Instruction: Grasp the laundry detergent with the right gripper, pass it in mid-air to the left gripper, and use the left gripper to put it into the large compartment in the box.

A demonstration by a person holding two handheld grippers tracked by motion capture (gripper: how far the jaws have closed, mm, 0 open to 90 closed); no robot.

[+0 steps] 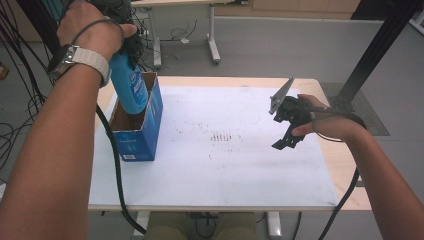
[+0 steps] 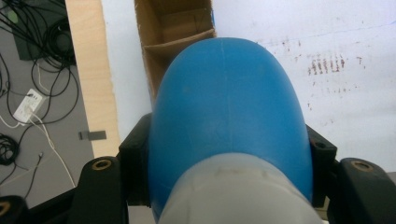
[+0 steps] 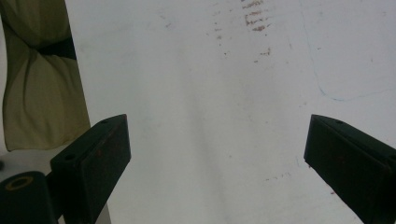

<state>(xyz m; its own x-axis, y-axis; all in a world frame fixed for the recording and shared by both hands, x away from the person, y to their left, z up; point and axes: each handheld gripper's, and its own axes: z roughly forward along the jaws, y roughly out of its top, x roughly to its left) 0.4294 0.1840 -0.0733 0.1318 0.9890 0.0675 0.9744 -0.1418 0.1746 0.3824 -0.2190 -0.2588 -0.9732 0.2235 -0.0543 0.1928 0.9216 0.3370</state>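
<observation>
While white lettering on the blue bottle (image 1: 129,85) is too blurred to be read, it is held over the blue carton (image 1: 145,135) at upper left of the high view. Seen closer, the left gripper (image 2: 229,154) is clamped on it — the right gripper (image 3: 217,154) gapes empty.

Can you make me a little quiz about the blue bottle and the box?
1. True or false: the left gripper is clamped on the blue bottle.
2. Where is the bottle's lower end? A) inside the open blue box B) lying on the white mat C) on the floor
3. Fill in: the right gripper hangs over the mat with its jaws ____ and nothing between them.

Key: 1 true; 2 A; 3 open.
</observation>
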